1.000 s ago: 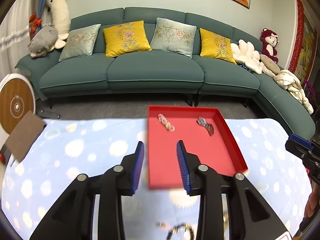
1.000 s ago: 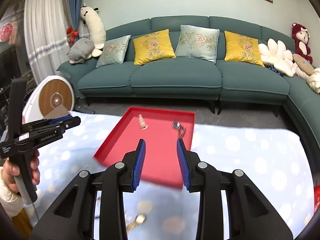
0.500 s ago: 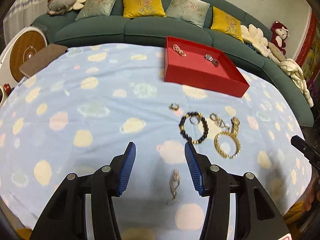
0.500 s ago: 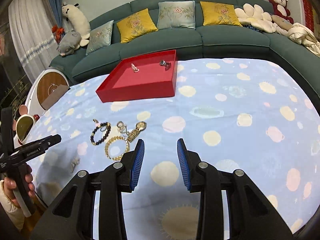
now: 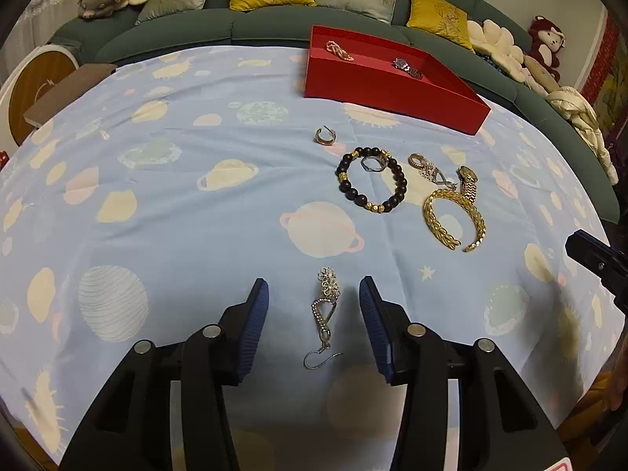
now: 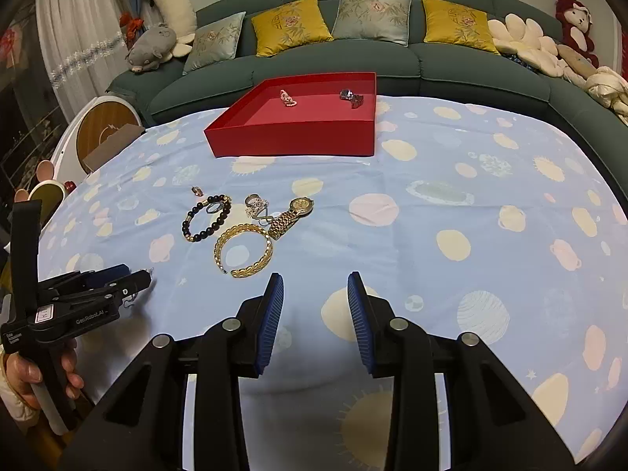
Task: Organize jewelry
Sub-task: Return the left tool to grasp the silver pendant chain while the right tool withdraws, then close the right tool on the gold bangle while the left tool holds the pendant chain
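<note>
Nearest, the left gripper (image 5: 314, 310) is closing around a dangling earring (image 5: 325, 306) without touching it yet, while the right gripper (image 6: 315, 306) hangs partly open and empty. Beyond lie a bead bracelet (image 5: 371, 180), gold bangle (image 5: 451, 216), watch (image 6: 292, 216) and rings. The far red tray (image 5: 392, 86) holds only two pieces, so most remains.

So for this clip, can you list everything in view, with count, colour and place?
tray: 1, red, far side of the blue cloth
pieces in tray: 2, pink strand, dark watch
drop earring: 1, silver, between left fingers
beaded bracelet: 1, black-gold, mid-cloth
cuff: 1, gold, beside the beads
watch: 1, gold
small rings: several, silver
sofa: 1, green, behind
left gripper: closing, not touching the earring
right gripper: open, empty
</note>
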Action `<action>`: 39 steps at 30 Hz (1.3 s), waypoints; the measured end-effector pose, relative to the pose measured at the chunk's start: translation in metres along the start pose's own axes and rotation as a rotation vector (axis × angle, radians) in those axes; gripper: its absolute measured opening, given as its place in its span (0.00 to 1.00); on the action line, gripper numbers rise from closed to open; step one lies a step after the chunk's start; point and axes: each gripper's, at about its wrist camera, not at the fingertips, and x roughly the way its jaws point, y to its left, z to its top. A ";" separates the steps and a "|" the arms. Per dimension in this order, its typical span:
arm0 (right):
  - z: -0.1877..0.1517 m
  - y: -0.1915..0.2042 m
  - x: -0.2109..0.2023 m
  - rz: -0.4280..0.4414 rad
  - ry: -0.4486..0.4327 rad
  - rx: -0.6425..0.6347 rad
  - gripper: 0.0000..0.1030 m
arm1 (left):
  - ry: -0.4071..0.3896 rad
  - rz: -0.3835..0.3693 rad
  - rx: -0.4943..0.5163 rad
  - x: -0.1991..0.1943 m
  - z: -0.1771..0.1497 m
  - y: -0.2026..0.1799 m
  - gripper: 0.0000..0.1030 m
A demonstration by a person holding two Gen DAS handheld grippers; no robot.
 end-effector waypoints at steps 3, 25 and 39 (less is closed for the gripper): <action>0.001 0.004 0.005 0.009 0.011 -0.003 0.32 | -0.007 0.002 0.021 0.000 -0.001 -0.003 0.24; 0.020 0.063 0.070 0.044 0.079 0.009 0.61 | -0.105 -0.043 -0.055 -0.025 0.024 0.010 0.06; 0.017 0.066 0.092 -0.025 0.122 0.043 0.61 | -0.124 -0.044 -0.081 -0.031 0.028 0.019 0.06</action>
